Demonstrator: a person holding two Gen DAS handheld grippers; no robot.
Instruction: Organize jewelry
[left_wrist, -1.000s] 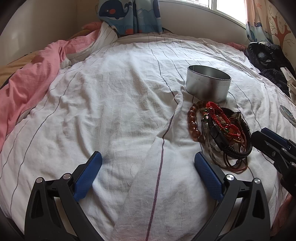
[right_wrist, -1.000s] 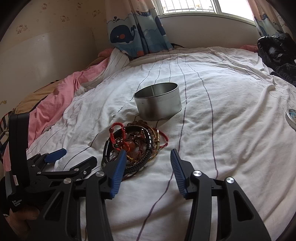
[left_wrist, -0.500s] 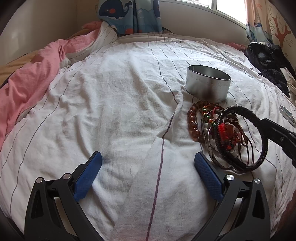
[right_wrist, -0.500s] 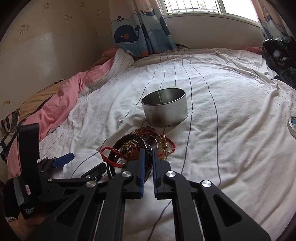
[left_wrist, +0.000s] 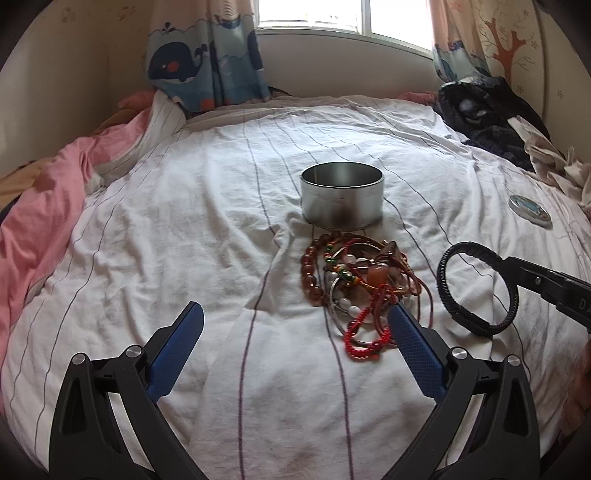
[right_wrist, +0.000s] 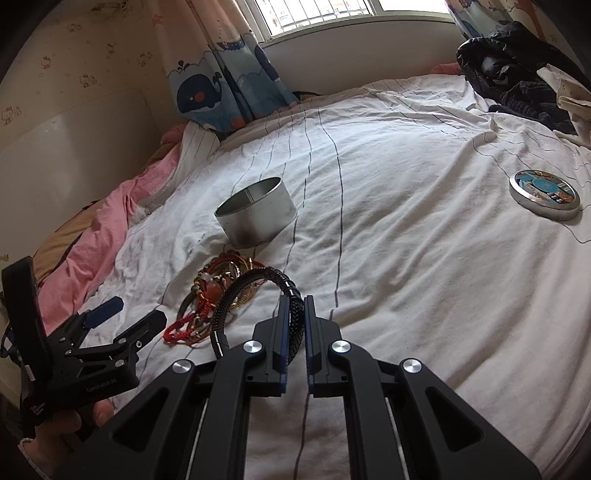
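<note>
On the bed, right gripper (right_wrist: 294, 325) jaws were clamped on one black bracelet (left_wrist: 476, 288) lifted off the pile (left_wrist: 354, 288), left gripper (left_wrist: 295, 332) jaws open and empty; tin (left_wrist: 341, 199) looked empty, so sorting had barely begun.

Daylight enters through the window (left_wrist: 332, 14) at the head of the bed, which is blown out to white in both views. Below it, the white striped sheet (left_wrist: 184, 221) is evenly lit, with soft shadows in its creases. The round metal tin (left_wrist: 341, 199), in front of the window, is dark down its near wall. Both fisheye pictures bend the sheet's stripes and darken to black at the corners. Focus is sharp, without motion blur.
</note>
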